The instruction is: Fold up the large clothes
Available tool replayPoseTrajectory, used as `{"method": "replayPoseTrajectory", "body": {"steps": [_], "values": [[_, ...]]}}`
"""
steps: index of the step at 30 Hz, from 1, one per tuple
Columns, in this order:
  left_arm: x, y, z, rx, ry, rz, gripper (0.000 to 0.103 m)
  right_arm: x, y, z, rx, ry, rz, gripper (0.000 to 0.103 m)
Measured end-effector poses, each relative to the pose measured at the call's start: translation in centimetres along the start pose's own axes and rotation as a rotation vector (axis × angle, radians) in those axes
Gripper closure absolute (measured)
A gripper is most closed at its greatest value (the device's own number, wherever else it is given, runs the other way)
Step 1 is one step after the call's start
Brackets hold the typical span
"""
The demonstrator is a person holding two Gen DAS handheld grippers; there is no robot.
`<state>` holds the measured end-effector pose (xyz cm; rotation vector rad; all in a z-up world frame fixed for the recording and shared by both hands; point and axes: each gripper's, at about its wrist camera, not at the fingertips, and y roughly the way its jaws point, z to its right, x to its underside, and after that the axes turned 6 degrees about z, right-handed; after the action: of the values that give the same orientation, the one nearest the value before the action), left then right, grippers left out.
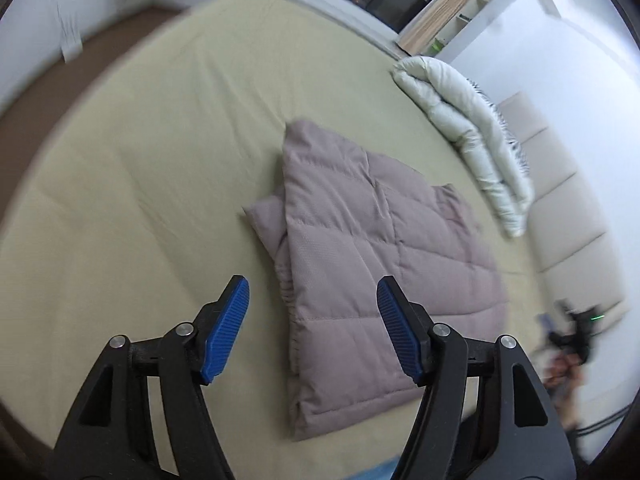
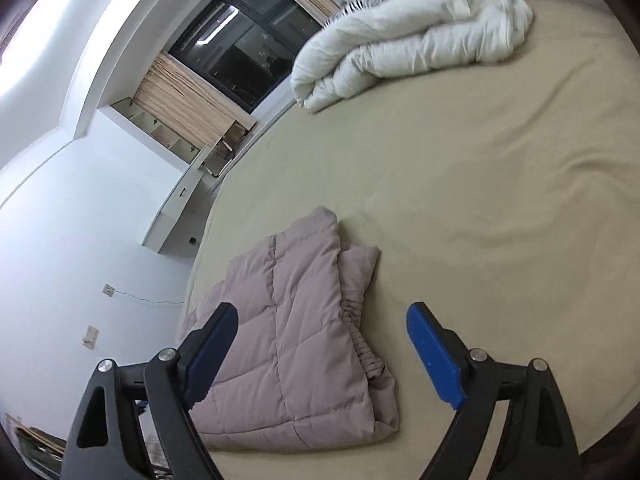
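The quilted mauve jacket (image 1: 360, 264) lies folded into a compact stack on the bed (image 1: 140, 160), toward one side edge. Left tongs (image 1: 314, 300) and right tongs (image 2: 320, 328) hover wide apart, empty, indicating release after the fold.

Both my tongs were the same build: left gripper (image 1: 313, 292) and right gripper (image 2: 322, 318) had chunky black plastic arms with triangular cutouts, plus round silver pivot screws, two showing per side. Fingers wore blue pads (image 1: 226, 330), ribbed on the left one's inner faces, smoother-looking on the right's (image 2: 434, 356).
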<state>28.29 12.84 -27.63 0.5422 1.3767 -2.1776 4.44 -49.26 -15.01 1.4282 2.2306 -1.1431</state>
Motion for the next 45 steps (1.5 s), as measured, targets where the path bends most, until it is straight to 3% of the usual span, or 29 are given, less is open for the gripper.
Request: {"method": "replayPoseTrajectory", "body": {"steps": [3,5,7,9,11,12,13,15,22,26,30,36,41,45], "values": [[1.6,-5.7,5.9,-0.172,0.185,0.190,0.030,-0.1,-3.4,-4.2,0.075,-0.141,0.177,0.000],[2.6,-8.4,8.9,-0.250,0.260,0.286,0.021,-0.1,-5.1,-7.5,0.119,-0.235,0.323,0.000],[3.6,-11.5,12.0,-0.320,0.327,0.406,0.014,0.0,-6.6,-9.8,0.139,-0.298,0.416,0.000],[5.2,-14.4,15.0,-0.429,0.385,0.530,0.002,0.0,-8.0,-11.8,0.144,-0.339,0.476,0.000],[6.2,-16.6,17.7,-0.544,0.415,0.629,0.000,-0.1,-9.2,-13.3,0.138,-0.350,0.508,0.000],[6.5,-17.1,18.5,-0.594,0.417,0.638,0.000,-0.2,-9.7,-13.9,0.145,-0.345,0.516,0.000],[6.4,-17.7,19.3,-0.610,0.416,0.619,0.000,-0.4,-9.7,-14.9,0.163,-0.335,0.521,0.000],[6.1,-18.6,20.3,-0.559,0.418,0.567,0.000,-0.4,-10.2,-16.5,0.211,-0.334,0.521,0.000],[7.8,-21.8,23.1,-0.547,0.370,0.605,0.000,2.0,-13.2,-20.8,0.256,-0.458,0.568,0.000],[9.1,-23.0,24.0,-0.523,0.320,0.549,0.000,3.3,-11.8,-22.5,0.264,-0.492,0.456,0.000],[10.5,-22.1,24.4,-0.519,0.330,0.488,0.000,5.5,-9.9,-23.6,0.249,-0.491,0.330,0.000],[11.7,-17.2,22.9,-0.495,0.300,0.409,0.000,8.4,-6.7,-24.7,0.259,-0.526,0.163,0.000],[12.2,-15.6,21.9,-0.492,0.281,0.366,0.000,10.2,-4.6,-24.7,0.291,-0.525,0.058,0.000],[11.9,-15.7,20.9,-0.503,0.267,0.335,0.000,11.0,-4.2,-24.3,0.323,-0.507,0.039,0.000]]}}
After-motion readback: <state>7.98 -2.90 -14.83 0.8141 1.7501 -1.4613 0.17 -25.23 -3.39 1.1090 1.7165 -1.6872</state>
